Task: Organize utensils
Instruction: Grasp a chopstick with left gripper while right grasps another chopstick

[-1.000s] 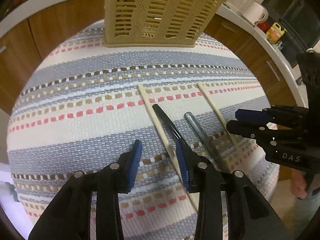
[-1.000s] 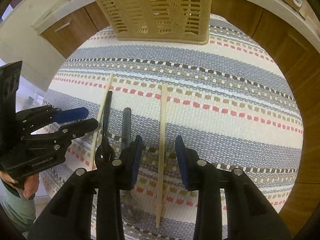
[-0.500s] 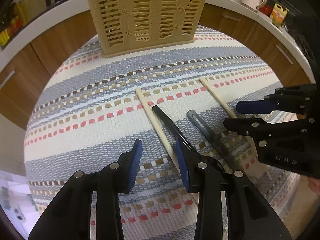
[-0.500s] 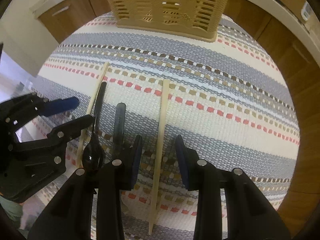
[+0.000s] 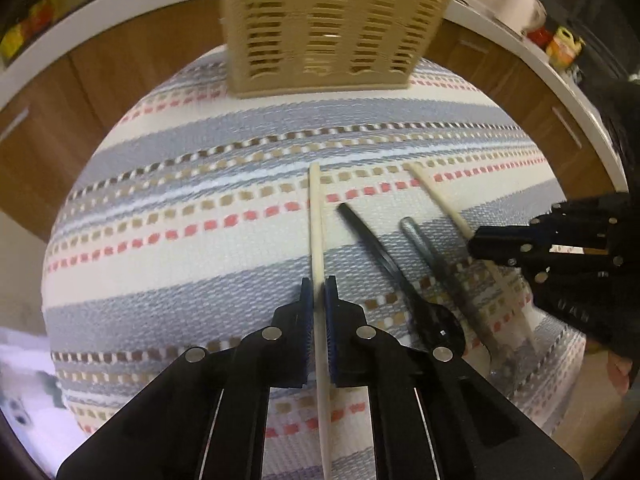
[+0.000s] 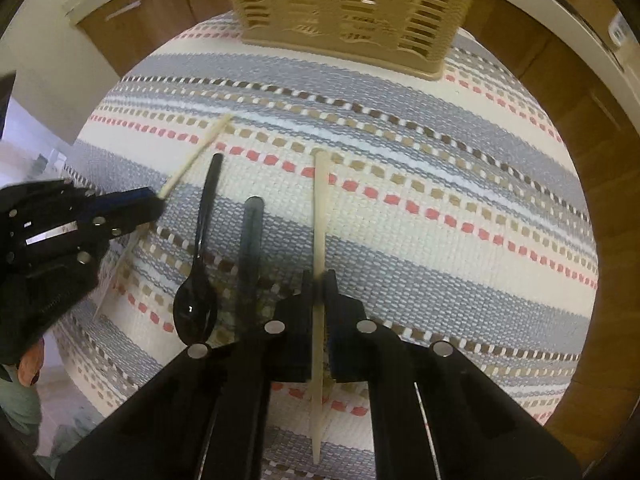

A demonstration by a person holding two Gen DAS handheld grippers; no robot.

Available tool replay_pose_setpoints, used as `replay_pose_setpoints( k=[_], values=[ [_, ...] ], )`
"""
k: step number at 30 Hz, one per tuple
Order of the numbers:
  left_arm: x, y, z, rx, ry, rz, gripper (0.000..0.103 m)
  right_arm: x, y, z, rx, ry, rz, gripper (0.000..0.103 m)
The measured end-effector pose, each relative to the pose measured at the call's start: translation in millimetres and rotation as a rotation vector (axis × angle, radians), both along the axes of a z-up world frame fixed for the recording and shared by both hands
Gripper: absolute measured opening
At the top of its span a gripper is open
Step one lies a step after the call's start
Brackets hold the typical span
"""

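Note:
Two pale chopsticks, a black spoon and a grey-handled utensil lie on a striped woven mat. My left gripper (image 5: 318, 294) is shut on the left chopstick (image 5: 316, 216). My right gripper (image 6: 319, 282) is shut on the right chopstick (image 6: 320, 208). Between them lie the black spoon (image 5: 396, 276) and the grey-handled utensil (image 5: 436, 264); both also show in the right wrist view, spoon (image 6: 200, 256) and grey utensil (image 6: 250, 248). A beige slotted basket (image 5: 328, 28) stands at the mat's far edge, also in the right wrist view (image 6: 352, 12).
The striped mat (image 5: 192, 184) covers a round table. Wooden cabinets with a white counter (image 5: 100, 12) curve around behind. A white mug (image 5: 524, 8) and small bottles sit on the counter at the right.
Both grippers have closed, each on its chopstick. The left gripper shifted right to straddle the left chopstick; the right gripper moved forward over the right chopstick.

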State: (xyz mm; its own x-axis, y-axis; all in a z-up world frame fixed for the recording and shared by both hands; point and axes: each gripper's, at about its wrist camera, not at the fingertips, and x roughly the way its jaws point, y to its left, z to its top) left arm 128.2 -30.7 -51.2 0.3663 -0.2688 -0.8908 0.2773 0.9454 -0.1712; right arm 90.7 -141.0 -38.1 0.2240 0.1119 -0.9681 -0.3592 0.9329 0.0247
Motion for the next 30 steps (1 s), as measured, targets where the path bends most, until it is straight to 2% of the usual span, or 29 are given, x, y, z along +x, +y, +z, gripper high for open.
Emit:
replay_pose_setpoints(
  k=[4,6,11,12,14,15,17,22,26,28,30],
  values=[
    [-3.4,18.9,0.6,-0.025,0.021,0.055,0.004,4.6,-18.0,4.5,-0.019,-0.023,-0.071,0.004],
    [-1.3,25.4,-0.9,-0.049,0.047,0.067,0.004,7.9,-22.8,0.9,-0.030,-0.006,-0.089,0.004],
    [6.6,33.2,0.2,-0.065,0.114,0.058,0.005,12.2,-21.5,-0.9,-0.047,0.018,-0.081,0.006],
    [9.6,32.6,-0.5,-0.063,0.125,0.044,0.006,13.0,-21.5,-0.7,-0.046,0.029,-0.078,0.008],
    [19.9,28.7,-1.1,-0.064,0.139,0.023,0.012,16.1,-20.8,-0.8,-0.005,0.072,-0.071,0.021],
    [26.2,27.8,-0.7,-0.053,0.153,0.006,0.016,17.3,-21.8,0.0,0.019,0.092,-0.065,0.030],
    [34.9,24.8,-1.0,-0.027,0.166,-0.023,0.016,22.1,-18.1,-0.3,0.022,0.122,-0.046,0.035],
    [47.3,12.7,-0.4,0.028,0.203,-0.107,0.016,25.7,-8.1,-1.5,-0.044,0.119,-0.002,0.033],
    [48.4,-4.6,-0.1,0.119,0.192,-0.155,0.015,21.0,-0.4,1.0,-0.084,0.092,0.010,0.017],
    [43.7,-14.5,-1.2,0.199,0.148,-0.155,0.005,15.0,3.6,3.2,-0.091,0.078,0.020,0.004],
    [38.2,-20.3,-1.3,0.230,0.107,-0.151,0.003,12.3,1.3,3.7,-0.085,0.074,0.030,0.004]
  ],
)
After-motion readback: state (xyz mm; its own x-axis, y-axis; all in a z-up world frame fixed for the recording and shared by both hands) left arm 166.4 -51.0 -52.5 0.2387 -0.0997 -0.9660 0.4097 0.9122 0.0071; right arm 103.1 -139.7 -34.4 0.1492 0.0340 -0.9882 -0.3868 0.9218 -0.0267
